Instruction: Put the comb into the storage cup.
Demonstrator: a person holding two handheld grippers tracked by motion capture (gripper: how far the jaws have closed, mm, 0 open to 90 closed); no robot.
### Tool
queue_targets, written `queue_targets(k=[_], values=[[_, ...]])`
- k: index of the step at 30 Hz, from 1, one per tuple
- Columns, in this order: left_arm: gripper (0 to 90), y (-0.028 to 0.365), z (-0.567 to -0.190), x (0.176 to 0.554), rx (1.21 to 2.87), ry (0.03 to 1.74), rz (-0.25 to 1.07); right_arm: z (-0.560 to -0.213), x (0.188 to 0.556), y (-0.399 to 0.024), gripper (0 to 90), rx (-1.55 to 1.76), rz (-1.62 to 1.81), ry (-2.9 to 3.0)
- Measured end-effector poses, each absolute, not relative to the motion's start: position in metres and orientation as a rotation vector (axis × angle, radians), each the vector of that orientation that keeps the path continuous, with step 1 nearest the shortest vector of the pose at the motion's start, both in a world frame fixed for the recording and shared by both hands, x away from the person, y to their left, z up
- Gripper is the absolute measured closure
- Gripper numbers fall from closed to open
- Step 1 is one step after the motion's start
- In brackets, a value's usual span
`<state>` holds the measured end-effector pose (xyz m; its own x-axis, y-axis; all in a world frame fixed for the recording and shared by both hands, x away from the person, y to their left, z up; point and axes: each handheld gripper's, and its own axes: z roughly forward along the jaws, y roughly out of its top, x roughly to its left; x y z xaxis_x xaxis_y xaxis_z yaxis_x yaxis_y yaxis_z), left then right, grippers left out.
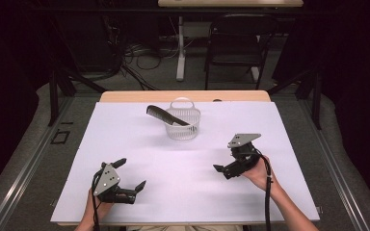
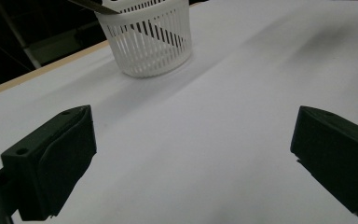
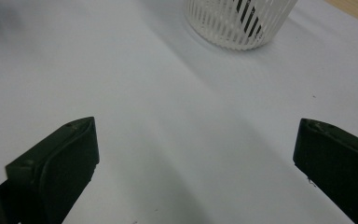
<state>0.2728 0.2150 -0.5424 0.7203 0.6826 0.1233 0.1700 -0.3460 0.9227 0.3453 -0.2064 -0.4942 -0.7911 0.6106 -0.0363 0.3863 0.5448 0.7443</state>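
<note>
The wide rectangular bench with a white sheet surface [image 1: 183, 159] and a light wooden far edge carries all items. Its white surface occupies most of the high view.

The round white plastic basket with slotted walls and an arched handle [image 1: 183, 126] stands upright near the far edge of the bench, roughly on its centre line. It is well apart from both tools. In the left gripper view the basket [image 2: 145, 39] appears at the top, and in the right gripper view the basket [image 3: 237, 21] appears at the top.

The long black plastic comb [image 1: 166, 115] rests in the basket, tilted. Its long axis runs from the basket interior up and over the rim toward the far left of the bench. The free end points far-left and projects beyond the rim; the other end sits inside the basket.

The left tool [image 1: 130, 174] is held above the near-left area of the bench, jaws spread wide, gripping nothing.

The right tool [image 1: 218, 167] is held above the near-right area, jaws spread wide in the right gripper view, gripping nothing.
</note>
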Motion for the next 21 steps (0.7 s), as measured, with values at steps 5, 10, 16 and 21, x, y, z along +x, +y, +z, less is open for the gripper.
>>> queue_targets(k=[5,10,16,21], values=[[0.2,0.214,-0.543,0.273,1.886,0.660,0.618,-0.496,0.334,-0.210,0.0,0.824,1.102,2.478],[0.2,0.214,-0.542,0.273,1.886,0.661,0.618,-0.498,0.325,-0.214,0.0,0.825,1.111,2.455],[0.2,0.215,-0.542,0.272,1.886,0.661,0.618,-0.506,0.315,-0.219,0.0,0.839,1.129,2.421],[0.2,0.215,-0.542,0.273,1.886,0.662,0.620,-0.510,0.305,-0.226,0.0,0.847,1.138,2.371]])
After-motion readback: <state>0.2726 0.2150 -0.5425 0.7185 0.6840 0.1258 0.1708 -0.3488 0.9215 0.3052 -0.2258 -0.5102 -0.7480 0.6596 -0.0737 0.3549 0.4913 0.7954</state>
